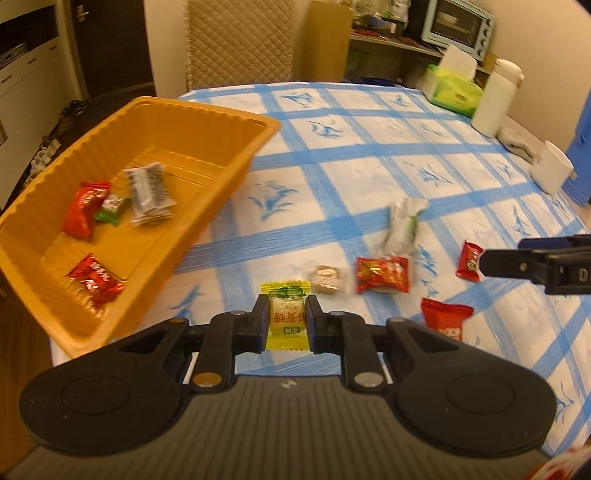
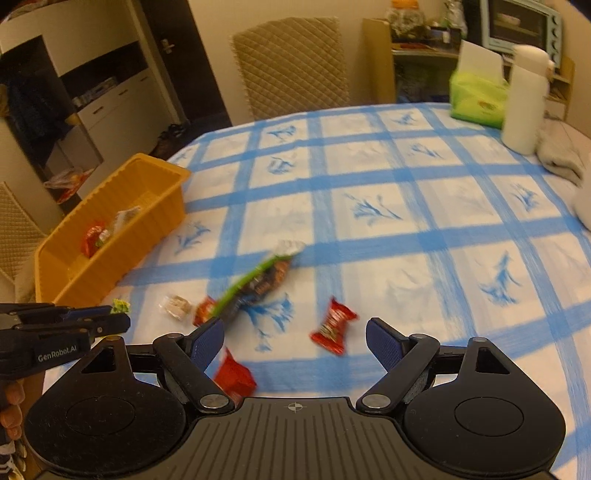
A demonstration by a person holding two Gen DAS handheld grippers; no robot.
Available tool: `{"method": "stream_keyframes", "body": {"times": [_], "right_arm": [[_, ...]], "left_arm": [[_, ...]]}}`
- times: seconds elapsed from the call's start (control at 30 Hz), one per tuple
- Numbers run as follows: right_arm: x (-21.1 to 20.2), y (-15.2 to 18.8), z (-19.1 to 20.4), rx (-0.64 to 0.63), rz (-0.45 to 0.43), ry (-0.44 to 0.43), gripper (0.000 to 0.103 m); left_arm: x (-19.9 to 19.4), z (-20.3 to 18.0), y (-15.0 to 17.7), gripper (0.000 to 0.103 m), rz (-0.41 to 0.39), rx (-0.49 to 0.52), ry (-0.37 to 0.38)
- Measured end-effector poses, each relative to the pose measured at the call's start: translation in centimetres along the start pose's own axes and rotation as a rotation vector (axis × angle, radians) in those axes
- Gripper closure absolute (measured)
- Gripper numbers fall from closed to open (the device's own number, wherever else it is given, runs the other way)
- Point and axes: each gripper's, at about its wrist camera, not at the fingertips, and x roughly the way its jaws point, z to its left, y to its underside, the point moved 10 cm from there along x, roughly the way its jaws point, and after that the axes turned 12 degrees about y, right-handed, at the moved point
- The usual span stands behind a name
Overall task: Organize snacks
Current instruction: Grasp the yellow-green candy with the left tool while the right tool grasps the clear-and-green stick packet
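Long green snack motion-blurred, print unreadable; near red candy half hidden behind right gripper; oven cut off far right.

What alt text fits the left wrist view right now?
The left gripper fingers pinch a yellow candy above a blue-checked tablecloth. An orange tray on the left holds wrapped snacks; more lie loose to the right.

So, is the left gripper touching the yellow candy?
Touching. In the left wrist view both pads of the left gripper press on the sides of the yellow candy.
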Motion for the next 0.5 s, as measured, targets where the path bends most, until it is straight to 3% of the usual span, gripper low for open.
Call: {"method": "stream_keyframes", "body": {"times": [0.2, 0.5], "right_arm": [[2.1, -1.7, 3.1, -0.03, -0.008, -0.042, 0.022], [6.3, -2.3, 3.9, 0.033, 0.064, -0.021, 0.048]], "left_arm": [[-0.2, 1.0, -0.1, 0.085, -0.008, -0.022, -0.018], [-0.5, 2.3, 0.1, 0.085, -0.01, -0.044, -0.028]]}}
